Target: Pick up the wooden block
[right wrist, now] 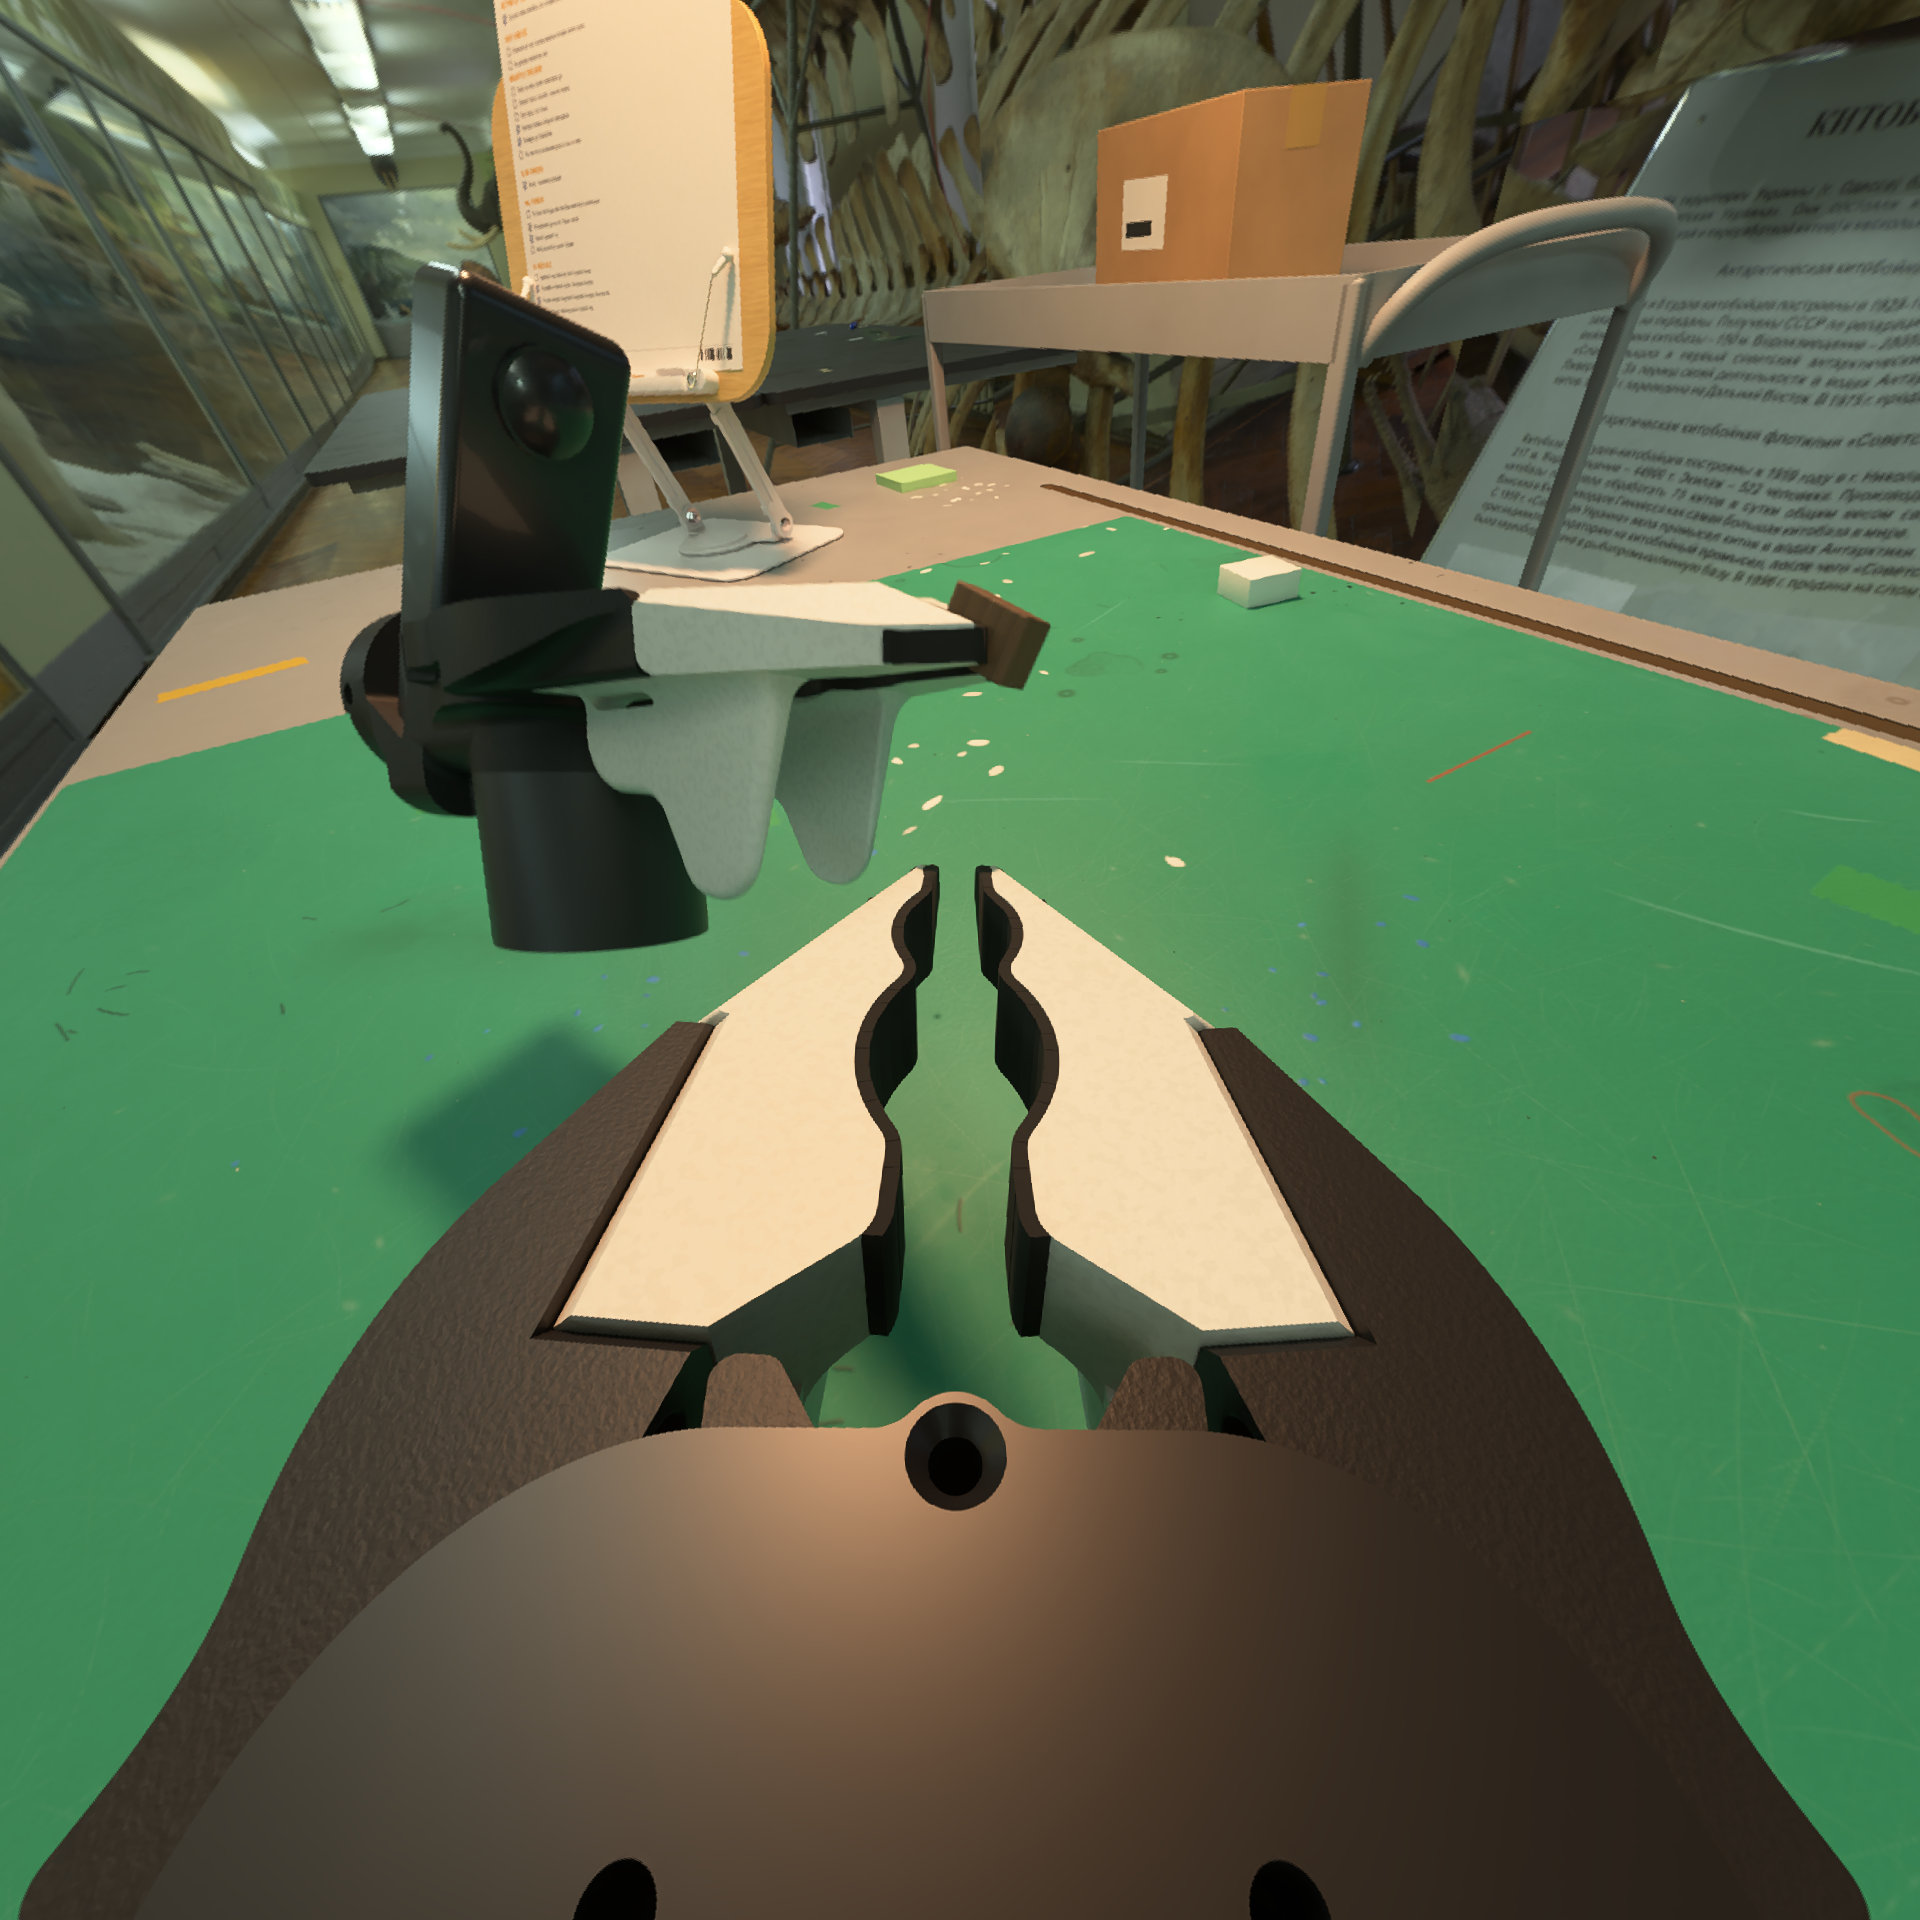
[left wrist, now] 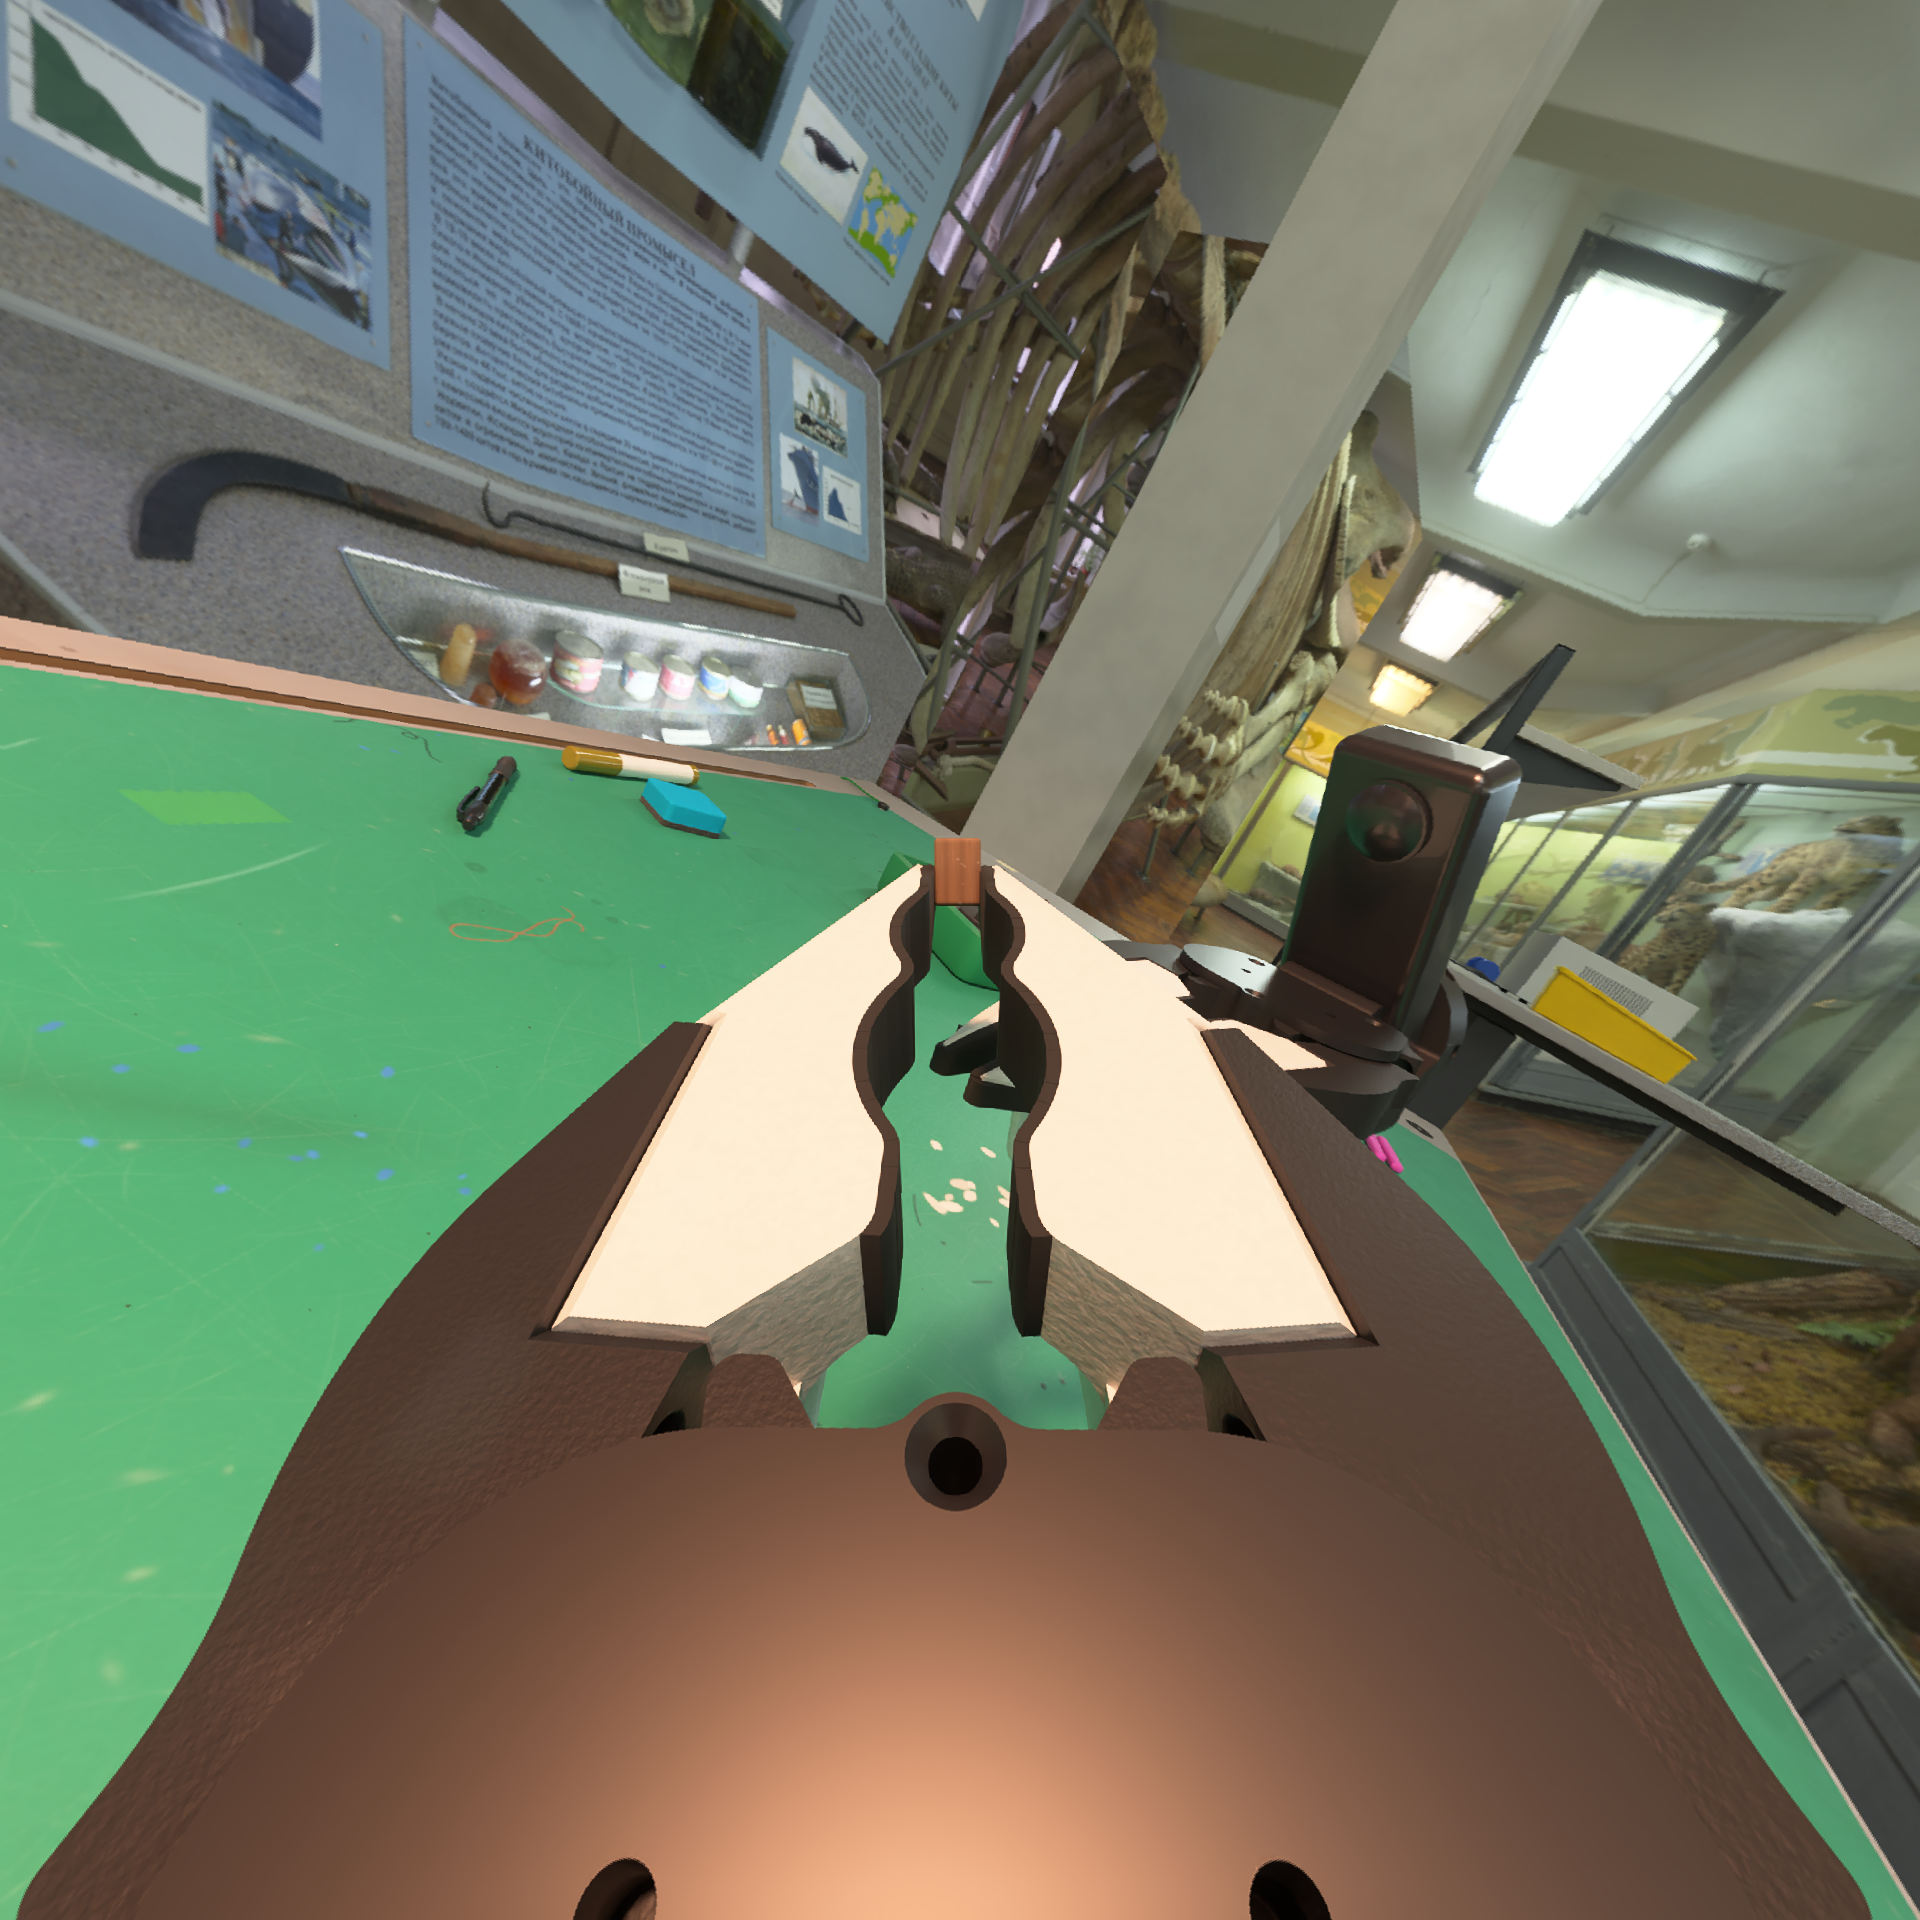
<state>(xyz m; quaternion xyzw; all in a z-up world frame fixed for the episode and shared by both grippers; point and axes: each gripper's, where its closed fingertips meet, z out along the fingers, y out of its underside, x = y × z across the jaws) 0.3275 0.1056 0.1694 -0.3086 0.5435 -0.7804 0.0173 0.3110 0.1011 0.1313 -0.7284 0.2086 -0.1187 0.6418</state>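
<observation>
The wooden block (left wrist: 956,871) is a small orange-brown piece held upright between the tips of my left gripper (left wrist: 956,883), which is shut on it. In the right wrist view the left gripper (right wrist: 935,646) hovers above the green mat (right wrist: 1351,935) with the block (right wrist: 1003,634) at its tips, clear of the surface. My right gripper (right wrist: 956,883) is shut with only a thin slit between its fingers and holds nothing. It sits low over the mat, and it also shows to the right in the left wrist view (left wrist: 971,1065).
A blue eraser (left wrist: 683,805), a yellow-capped marker (left wrist: 629,766) and a black pen (left wrist: 485,793) lie near the mat's far edge. A green wedge (left wrist: 956,951) sits below the block. A white eraser (right wrist: 1257,580), a document stand (right wrist: 634,208) and a cardboard box (right wrist: 1226,182) stand farther off.
</observation>
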